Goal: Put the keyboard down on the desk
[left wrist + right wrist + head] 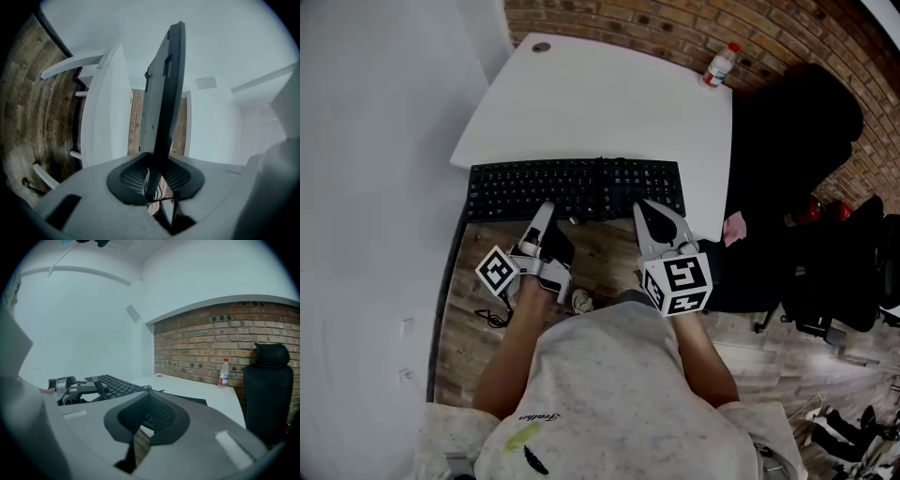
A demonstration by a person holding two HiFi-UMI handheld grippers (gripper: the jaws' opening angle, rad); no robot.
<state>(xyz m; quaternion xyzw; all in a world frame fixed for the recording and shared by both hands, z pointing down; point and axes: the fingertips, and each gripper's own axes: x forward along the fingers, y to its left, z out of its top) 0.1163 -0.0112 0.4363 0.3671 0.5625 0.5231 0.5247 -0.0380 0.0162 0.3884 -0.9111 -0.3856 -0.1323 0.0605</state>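
**At worktop's near edge: keyboard clamped by left fingers**

At the front edge of the white worktop (600, 103) lies the black keyboard (577, 187), long side along the edge, its left part past the rim over the wood-plank floor (600, 253). Flat rectangular slab, matte black keys in rows. Left gripper (546, 208) is turned on its side. In the left gripper view its fingers are closed on the keyboard's thin near edge, ribbed dark pads pressed on both faces. The board runs edge-on away from the camera. Right gripper (652, 211) sits upright, tips at the keyboard's near edge. In the right gripper view its fingers are nearly together with nothing clamped, and floor shows through the slit below the pads.

Only container: a clear plastic bottle (721, 66), red cap, white label, upright at the far right corner of the worktop, well apart from the keyboard. Contents can't be told. Worktop is smooth, with rounded corners and a round grommet (541, 46) at the back. Red brick wall (675, 23) behind, black chair (797, 141) just beside the right edge.
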